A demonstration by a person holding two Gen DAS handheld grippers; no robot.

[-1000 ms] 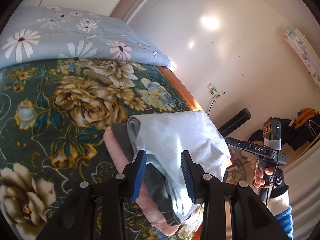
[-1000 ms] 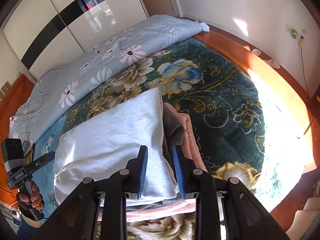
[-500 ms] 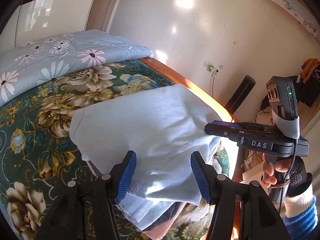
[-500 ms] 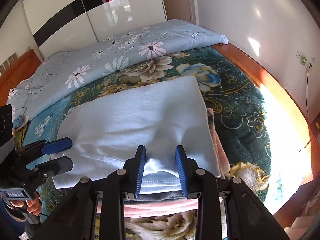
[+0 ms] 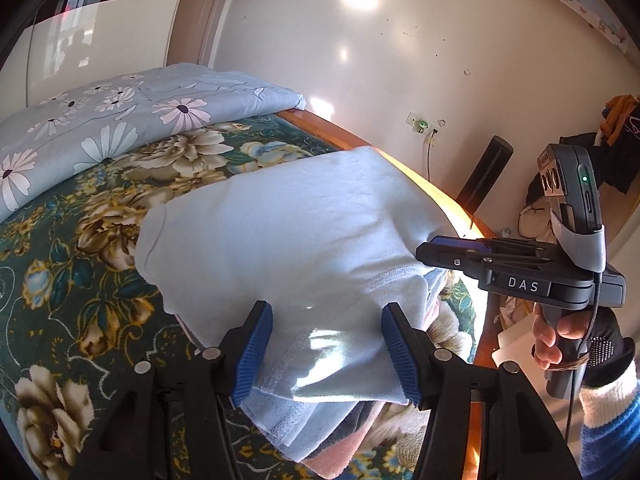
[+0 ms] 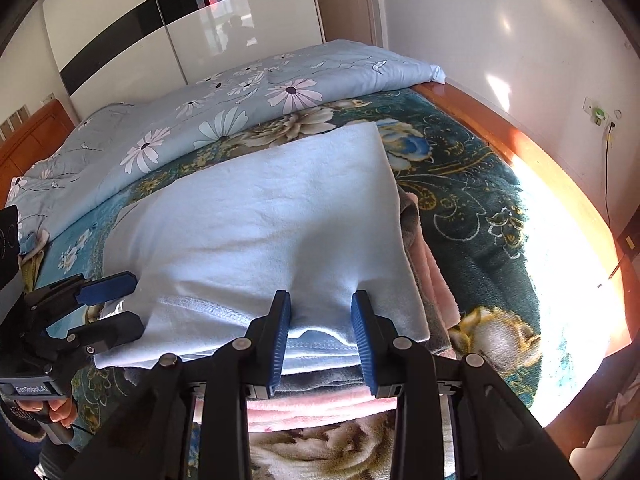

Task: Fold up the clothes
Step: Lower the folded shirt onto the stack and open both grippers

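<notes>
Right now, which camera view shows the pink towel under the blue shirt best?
The right wrist view: the pink towel shows along the stack's right side and front edge, under the blue shirt and a grey layer. The left wrist view shows only a small pink corner.

Light blue garment (image 6: 264, 216), bunched between fingers a second ago, now lies spread flat atop pile. Left gripper (image 5: 326, 350) jaws wider, right gripper (image 6: 322, 336) jaws slightly wider, both straddling near hem.

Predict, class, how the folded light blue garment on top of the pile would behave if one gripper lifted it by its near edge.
The light blue garment would probably sag and unfold; its hem already ripples. It looks thin, so likely light. Pushed, it might slide off the grey and pink clothes beneath.
</notes>
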